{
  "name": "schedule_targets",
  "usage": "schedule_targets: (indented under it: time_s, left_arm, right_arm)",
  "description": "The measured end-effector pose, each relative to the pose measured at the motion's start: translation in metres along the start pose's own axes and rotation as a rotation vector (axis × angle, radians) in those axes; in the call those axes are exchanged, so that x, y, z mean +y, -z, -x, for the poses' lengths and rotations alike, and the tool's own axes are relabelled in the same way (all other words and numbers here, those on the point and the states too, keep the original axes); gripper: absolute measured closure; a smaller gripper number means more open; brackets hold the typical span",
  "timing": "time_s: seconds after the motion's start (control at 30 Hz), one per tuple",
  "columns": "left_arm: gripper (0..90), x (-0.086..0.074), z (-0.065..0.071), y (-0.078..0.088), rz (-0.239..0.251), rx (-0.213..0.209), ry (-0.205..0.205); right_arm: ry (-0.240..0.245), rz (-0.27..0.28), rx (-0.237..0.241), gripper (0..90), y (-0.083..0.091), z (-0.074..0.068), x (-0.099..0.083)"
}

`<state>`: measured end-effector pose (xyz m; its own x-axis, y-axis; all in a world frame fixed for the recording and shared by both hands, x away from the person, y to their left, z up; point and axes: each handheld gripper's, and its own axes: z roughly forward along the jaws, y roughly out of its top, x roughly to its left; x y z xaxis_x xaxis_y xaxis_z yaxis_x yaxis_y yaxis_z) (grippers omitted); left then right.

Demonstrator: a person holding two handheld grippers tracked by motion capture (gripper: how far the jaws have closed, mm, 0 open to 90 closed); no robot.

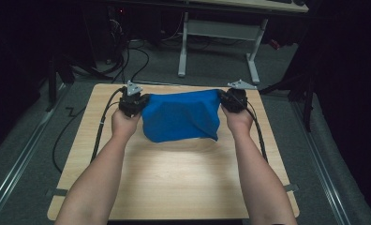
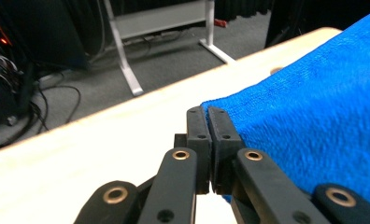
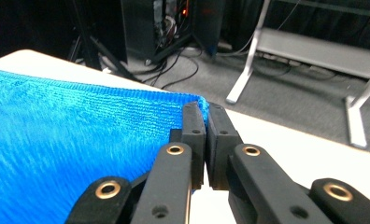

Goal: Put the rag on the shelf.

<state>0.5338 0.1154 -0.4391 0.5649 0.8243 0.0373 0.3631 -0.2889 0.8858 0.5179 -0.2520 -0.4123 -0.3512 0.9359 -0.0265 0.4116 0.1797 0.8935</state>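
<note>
A blue cloth point(image 1: 181, 116) hangs stretched between my two grippers above the far half of the wooden table point(image 1: 174, 183). My left gripper point(image 1: 133, 102) is shut on the cloth's left top corner; in the left gripper view its jaws point(image 2: 207, 116) pinch the blue cloth point(image 2: 314, 116) edge. My right gripper point(image 1: 233, 99) is shut on the right top corner; in the right gripper view the jaws point(image 3: 202, 114) clamp the blue cloth point(image 3: 66, 144) corner. The cloth's lower edge droops toward the tabletop.
Beyond the table's far edge stands a white desk frame point(image 1: 216, 47) on grey carpet, with black cables point(image 1: 127, 56) and dark equipment at the back left. Metal floor rails point(image 1: 19, 154) run along both sides.
</note>
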Motion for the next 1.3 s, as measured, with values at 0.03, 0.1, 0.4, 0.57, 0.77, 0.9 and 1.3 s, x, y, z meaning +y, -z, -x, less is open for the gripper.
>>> schedule_targets:
  time_s: [0.03,0.1,0.4,0.57,0.77,0.9,1.3]
  left_arm:
    - [89.1,-0.005,0.001,-0.001,-0.003,-0.007,0.006]
    - [89.0,-0.011,0.001,-0.003,-0.013,-0.025,0.018]
    - [88.9,-0.034,0.008,-0.012,-0.048,-0.065,0.033]
    - [88.8,-0.043,0.007,-0.015,-0.065,-0.074,0.055]
    - [88.5,-0.049,0.011,-0.02,-0.078,-0.088,0.058]
    - [88.3,-0.052,0.014,-0.022,-0.08,-0.097,0.064]
    - [71.0,-0.048,0.009,-0.008,-0.047,-0.067,0.105]
  right_arm:
    - [-0.003,-0.006,0.004,88.3,-0.001,0.0,-0.003]
    - [-0.011,-0.026,0.016,88.2,-0.005,-0.002,-0.013]
    - [-0.031,-0.086,0.048,88.1,-0.017,-0.013,-0.048]
    - [-0.032,-0.099,0.055,88.1,-0.019,-0.017,-0.058]
    - [-0.048,-0.113,0.056,88.0,-0.02,-0.015,-0.069]
    - [-0.047,-0.116,0.058,87.6,-0.019,-0.016,-0.074]
    - [-0.093,-0.074,0.044,70.8,-0.004,-0.004,-0.068]
